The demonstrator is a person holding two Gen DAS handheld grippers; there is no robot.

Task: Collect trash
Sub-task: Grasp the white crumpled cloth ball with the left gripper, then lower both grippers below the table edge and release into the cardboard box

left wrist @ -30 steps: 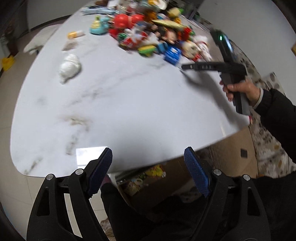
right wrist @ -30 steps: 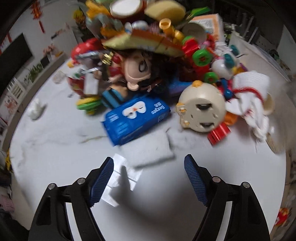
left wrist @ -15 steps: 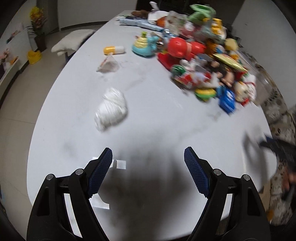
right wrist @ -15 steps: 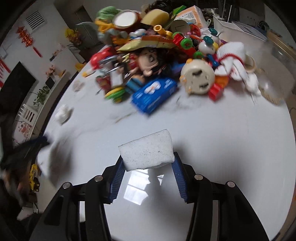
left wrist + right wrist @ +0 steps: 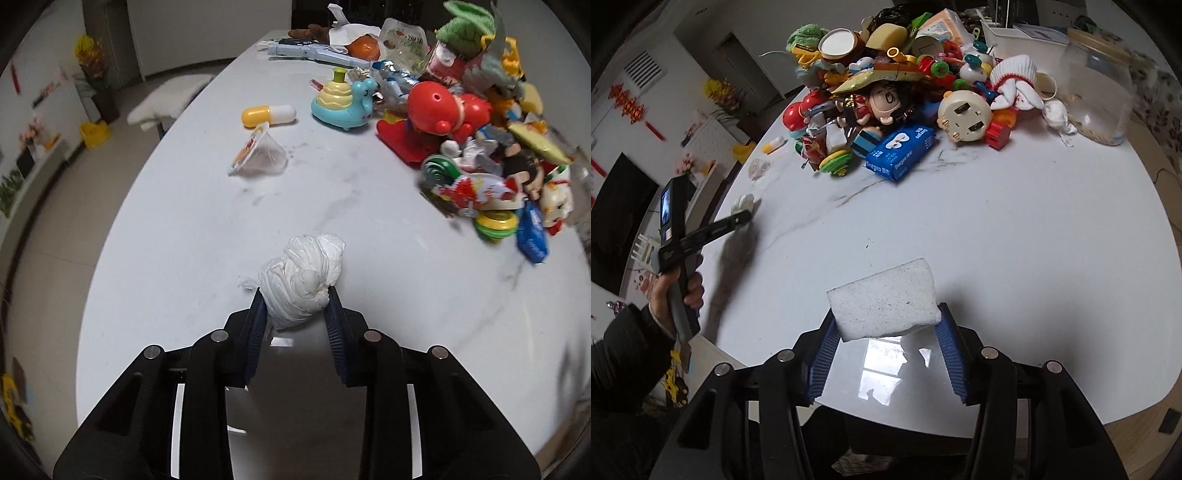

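Note:
My left gripper [image 5: 295, 302] is shut on a crumpled white tissue wad [image 5: 301, 277] on the white marble table [image 5: 184, 240]. My right gripper [image 5: 886, 325] is shut on a white foam block [image 5: 884, 299] and holds it above the table [image 5: 1015, 240]. The left gripper [image 5: 740, 218] also shows at the left of the right wrist view, at the tissue wad [image 5: 744, 201]. A clear plastic cup with a printed lid [image 5: 258, 157] lies on its side further back.
A big pile of toys [image 5: 476, 122] fills the far right of the table, also in the right wrist view [image 5: 894, 92]. A yellow-white capsule [image 5: 269, 114], a blue snail toy [image 5: 341, 105], a blue tissue pack [image 5: 901, 151] and a glass jar [image 5: 1097, 99] stand around it.
My left gripper moved forward over the table to the tissue wad and shut on it. My right gripper shut on the foam block and lifted it back toward the near edge.

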